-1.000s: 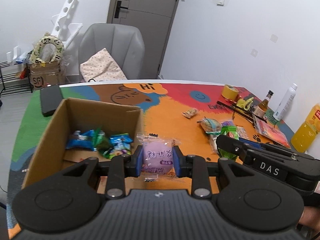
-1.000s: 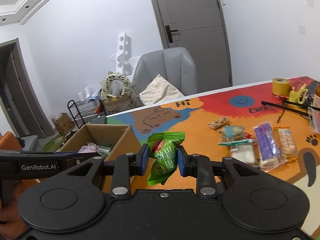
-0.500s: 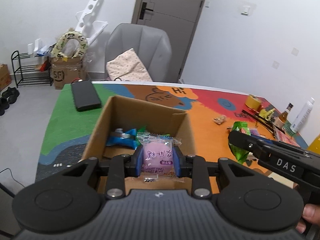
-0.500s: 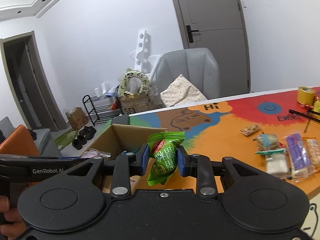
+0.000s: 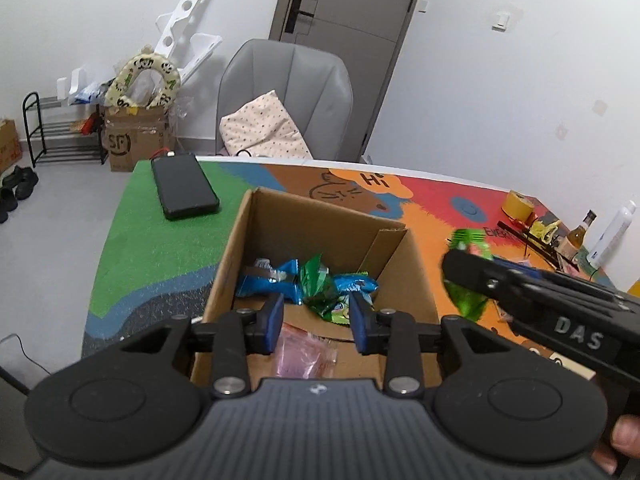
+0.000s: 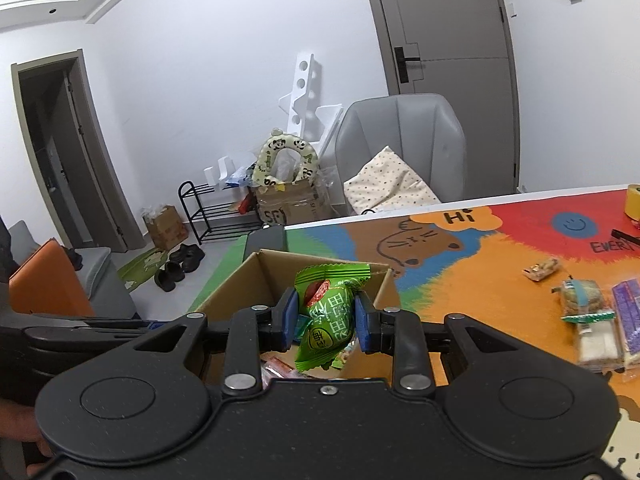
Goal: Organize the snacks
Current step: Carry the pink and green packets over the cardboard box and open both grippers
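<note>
An open cardboard box [image 5: 304,232] [image 6: 256,280] stands on the colourful table mat. My left gripper [image 5: 318,322] hangs over the box with its jaws opening and nothing pressed between them. Below it, a blurred pink snack packet [image 5: 304,356] lies low in the box. Blue and green snack packets [image 5: 312,284] rest on the box floor. My right gripper [image 6: 325,320] is shut on a green snack packet [image 6: 328,316] above the box's near right corner. In the left wrist view the right gripper [image 5: 472,264] shows at the right, holding that green packet [image 5: 466,300].
A black phone [image 5: 184,188] lies on the green part of the mat left of the box. Several loose snacks [image 6: 588,316] sit on the orange area at the right. A tape roll [image 5: 518,204], bottles [image 5: 576,236] and a grey chair [image 5: 288,92] stand behind.
The left gripper moved over the box and let go of the pink packet, which dropped into the box. The right gripper carried the green packet leftward toward the box.
</note>
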